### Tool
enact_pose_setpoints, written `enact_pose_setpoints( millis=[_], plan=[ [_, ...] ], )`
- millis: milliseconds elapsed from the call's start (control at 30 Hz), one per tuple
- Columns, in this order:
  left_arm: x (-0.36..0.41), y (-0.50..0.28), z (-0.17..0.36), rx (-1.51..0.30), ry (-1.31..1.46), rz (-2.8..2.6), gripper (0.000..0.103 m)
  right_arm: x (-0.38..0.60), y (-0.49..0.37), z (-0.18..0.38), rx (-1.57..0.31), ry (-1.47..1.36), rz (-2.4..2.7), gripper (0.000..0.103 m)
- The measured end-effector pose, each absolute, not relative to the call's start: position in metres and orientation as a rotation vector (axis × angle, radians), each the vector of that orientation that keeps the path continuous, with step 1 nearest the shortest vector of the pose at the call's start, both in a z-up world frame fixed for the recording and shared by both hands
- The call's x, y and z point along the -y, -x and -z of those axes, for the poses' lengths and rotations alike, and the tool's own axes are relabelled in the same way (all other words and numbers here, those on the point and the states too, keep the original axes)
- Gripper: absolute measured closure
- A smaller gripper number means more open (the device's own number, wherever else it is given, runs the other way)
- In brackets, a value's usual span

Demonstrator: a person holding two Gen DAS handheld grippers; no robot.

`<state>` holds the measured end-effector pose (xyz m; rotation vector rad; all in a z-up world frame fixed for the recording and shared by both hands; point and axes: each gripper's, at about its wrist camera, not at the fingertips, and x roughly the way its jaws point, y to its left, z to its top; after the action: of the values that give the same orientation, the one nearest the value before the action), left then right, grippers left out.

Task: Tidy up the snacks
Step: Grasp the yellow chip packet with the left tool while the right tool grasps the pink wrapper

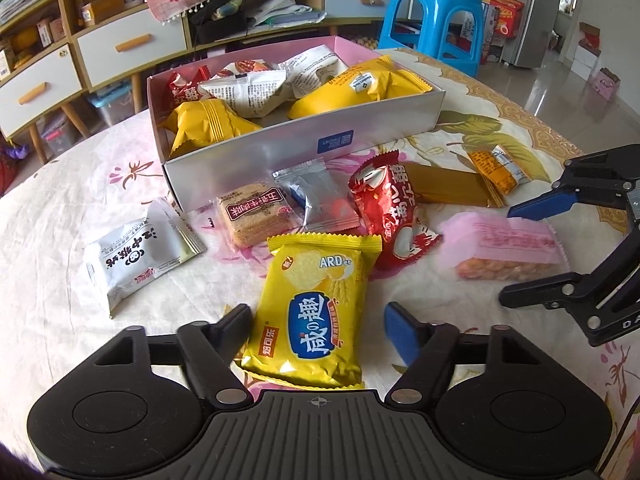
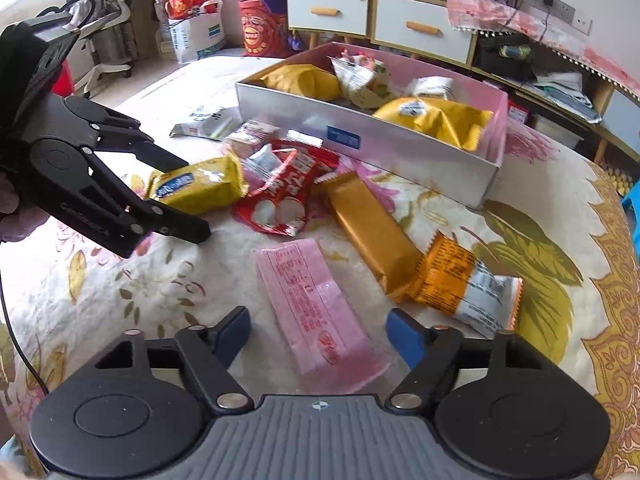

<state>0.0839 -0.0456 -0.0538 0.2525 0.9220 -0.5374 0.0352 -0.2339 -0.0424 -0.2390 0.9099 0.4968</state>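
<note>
A silver box with a pink inside (image 1: 304, 148) (image 2: 400, 152) holds several snack packs. More packs lie loose on the table in front of it. My left gripper (image 1: 318, 314) is open, its fingers either side of a yellow cracker pack (image 1: 316, 312) (image 2: 200, 186) that lies on the cloth. My right gripper (image 2: 318, 320) is open around the near end of a pink wafer pack (image 2: 316, 308) (image 1: 508, 246). It also shows in the left wrist view (image 1: 516, 252), one finger either side of the pink pack.
Loose on the floral cloth: a red pack (image 1: 394, 212) (image 2: 284, 192), a gold bar (image 2: 368, 232), an orange pack (image 2: 464, 284), a white pack (image 1: 136, 256), a brown biscuit pack (image 1: 254, 214), a silver pack (image 1: 320, 196). A blue stool (image 1: 432, 16) and cabinets stand behind.
</note>
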Motion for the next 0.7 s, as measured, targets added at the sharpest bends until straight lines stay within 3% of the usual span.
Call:
enact_pose_setpoints(
  millis=[133,200,267,700],
  plan=[
    [0.044,-0.081,0.052,-0.92,-0.243,0.526,0.049,0.228,-0.034,0.04,-0.901,0.243,-0.508,0.059],
    [0.043,-0.081,0.051,-0.921,-0.234,0.522,0.052,0.225,-0.034,0.039,-0.899,0.241,-0.517,0.073],
    [0.041,-0.081,0.051,-0.925,-0.22,0.519,0.054,0.222,-0.034,0.038,-0.898,0.244,-0.52,0.077],
    [0.027,-0.079,0.037,-0.928,-0.145,0.503,0.056,0.214,-0.03,0.02,-0.814,0.249,-0.511,0.08]
  ],
)
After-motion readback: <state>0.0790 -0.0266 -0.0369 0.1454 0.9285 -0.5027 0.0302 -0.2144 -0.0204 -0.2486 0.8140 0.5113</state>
